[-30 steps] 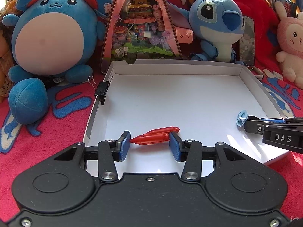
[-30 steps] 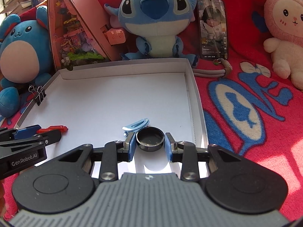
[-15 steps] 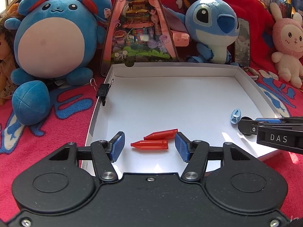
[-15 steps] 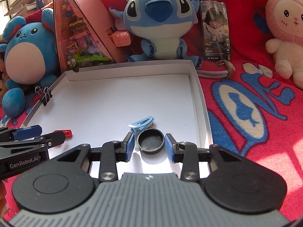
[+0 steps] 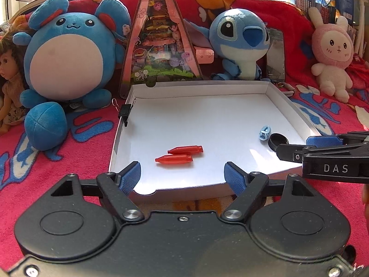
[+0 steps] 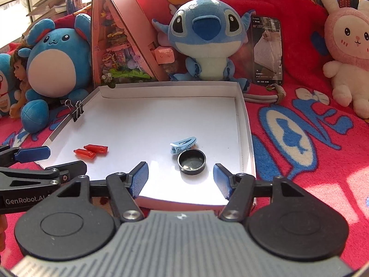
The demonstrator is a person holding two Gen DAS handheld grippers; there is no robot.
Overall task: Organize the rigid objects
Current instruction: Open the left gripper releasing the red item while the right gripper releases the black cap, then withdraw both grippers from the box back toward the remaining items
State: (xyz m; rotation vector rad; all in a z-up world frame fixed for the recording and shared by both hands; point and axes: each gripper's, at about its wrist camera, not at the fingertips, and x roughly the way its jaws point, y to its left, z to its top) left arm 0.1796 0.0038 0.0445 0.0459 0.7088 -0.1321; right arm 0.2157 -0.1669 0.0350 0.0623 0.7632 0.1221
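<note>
A shallow white box lid (image 5: pixel 207 85) (image 6: pixel 239 106) lies on a red blanket. In it lie two red pointed caps (image 5: pixel 180 155) (image 6: pixel 91 151), a light blue hair clip (image 5: pixel 264 133) (image 6: pixel 183 144) and a black round lid (image 5: pixel 278 140) (image 6: pixel 191 160). My left gripper (image 5: pixel 183 177) is open and empty, just short of the box's near edge, behind the red caps. My right gripper (image 6: pixel 181 181) is open and empty, just behind the black lid. A black binder clip (image 5: pixel 124 113) (image 6: pixel 77 113) grips the box's left wall.
Behind the box stand a round blue plush (image 5: pixel 66 60), a triangular pink toy box (image 5: pixel 159 43), a Stitch plush (image 6: pixel 205 39) and a phone (image 6: pixel 267 50). A pink rabbit plush (image 6: pixel 348 50) sits at the right, a doll (image 5: pixel 9 85) at the left.
Both grippers opened wide and drew back toward the near edge. The left let go of a red cap, the right let go of the black lid; both now lie in the box.
</note>
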